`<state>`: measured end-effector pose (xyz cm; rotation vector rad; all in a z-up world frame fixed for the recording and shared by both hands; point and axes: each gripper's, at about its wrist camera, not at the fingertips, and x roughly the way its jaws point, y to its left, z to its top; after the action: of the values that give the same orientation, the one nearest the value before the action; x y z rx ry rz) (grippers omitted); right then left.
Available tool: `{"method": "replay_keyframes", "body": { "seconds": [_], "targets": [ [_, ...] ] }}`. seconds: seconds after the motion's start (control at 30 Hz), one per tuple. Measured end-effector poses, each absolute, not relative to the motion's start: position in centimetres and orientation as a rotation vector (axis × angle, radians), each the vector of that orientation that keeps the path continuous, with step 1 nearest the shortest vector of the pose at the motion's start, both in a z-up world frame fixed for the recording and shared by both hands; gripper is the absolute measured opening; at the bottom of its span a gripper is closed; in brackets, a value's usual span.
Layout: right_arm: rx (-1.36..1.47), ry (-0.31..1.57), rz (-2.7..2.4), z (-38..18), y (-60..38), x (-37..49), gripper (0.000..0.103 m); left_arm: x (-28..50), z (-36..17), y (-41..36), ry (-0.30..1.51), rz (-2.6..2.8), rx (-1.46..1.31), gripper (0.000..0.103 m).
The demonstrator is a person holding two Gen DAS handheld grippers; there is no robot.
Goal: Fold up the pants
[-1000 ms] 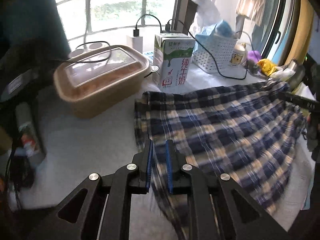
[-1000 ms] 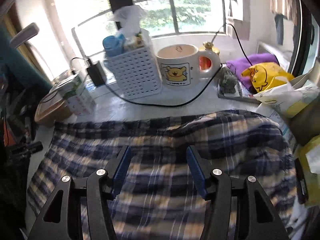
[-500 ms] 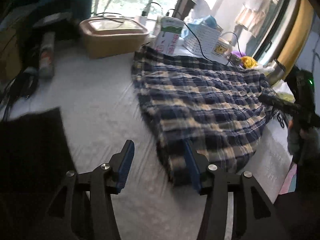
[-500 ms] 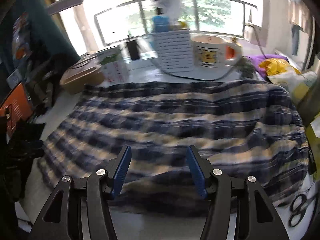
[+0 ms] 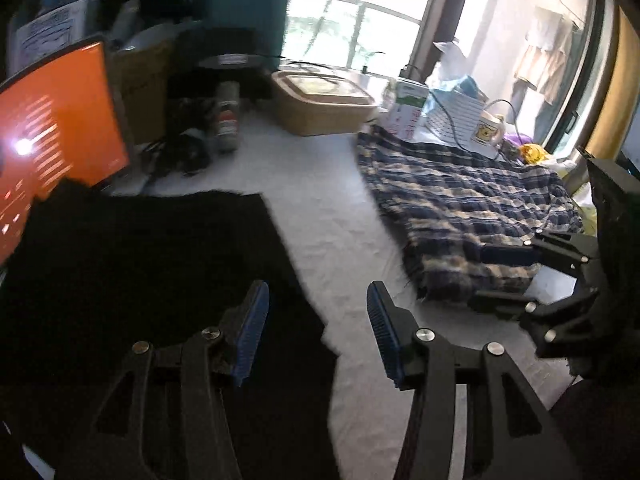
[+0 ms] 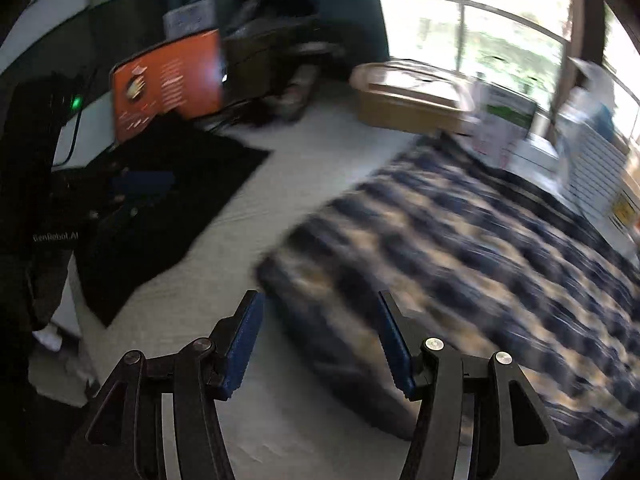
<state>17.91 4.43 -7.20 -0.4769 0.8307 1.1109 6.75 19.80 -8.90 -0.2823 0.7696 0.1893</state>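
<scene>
The blue and cream plaid pants (image 5: pixel 464 204) lie folded in a flat bundle on the white table, also in the right wrist view (image 6: pixel 472 256), blurred. A black garment (image 5: pixel 132 264) lies flat on the table's left side, also in the right wrist view (image 6: pixel 160 196). My left gripper (image 5: pixel 316 332) is open and empty, above the black garment's right edge. My right gripper (image 6: pixel 320 340) is open and empty, above the plaid bundle's near left corner; it also shows in the left wrist view (image 5: pixel 504 276).
An orange screen (image 5: pixel 52 128) stands at the left. A brown lidded box (image 5: pixel 320 104), a milk carton (image 5: pixel 404 108), a white basket (image 5: pixel 456 116) and a bear mug (image 5: pixel 488 132) line the window side. Bare white tabletop (image 5: pixel 328 208) lies between the two garments.
My left gripper let go of the plaid pants, opened, and swung left over to the black garment. My right gripper stayed open and pulled back and left off the plaid pants.
</scene>
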Motion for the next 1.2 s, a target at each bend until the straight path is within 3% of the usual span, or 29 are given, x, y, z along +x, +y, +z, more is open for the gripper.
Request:
{"method": "replay_keyframes", "body": {
  "seconds": [0.17,0.27,1.07,1.1,1.13,1.17,1.2],
  "targets": [
    [-0.634,0.787,1.120,-9.3,7.0,15.3,0.059,4.9,-10.0,20.8,0.777,0.220,-0.335,0.051],
    [-0.653,0.799,1.082,-10.2,6.9,15.9,0.009,5.0,-10.2,20.7,0.782,0.209,-0.341,0.051],
    [-0.190,0.718,0.987,-3.2,-2.0,28.4,0.005,16.5,-12.4,11.2,0.837,-0.018,-0.144,0.050],
    [-0.183,0.713,0.988,-3.0,-2.2,28.6,0.005,16.7,-12.5,11.1,0.842,-0.017,-0.130,0.044],
    [-0.174,0.706,0.990,-2.7,-2.3,28.8,0.005,16.8,-12.6,11.0,0.854,-0.021,-0.121,0.021],
    [-0.168,0.701,0.993,-2.5,-2.5,28.9,0.005,16.9,-12.7,11.0,0.869,-0.021,-0.114,0.008],
    [-0.163,0.698,0.995,-2.4,-2.6,29.0,0.005,16.7,-12.6,11.1,0.869,-0.020,-0.108,0.008]
  ]
}}
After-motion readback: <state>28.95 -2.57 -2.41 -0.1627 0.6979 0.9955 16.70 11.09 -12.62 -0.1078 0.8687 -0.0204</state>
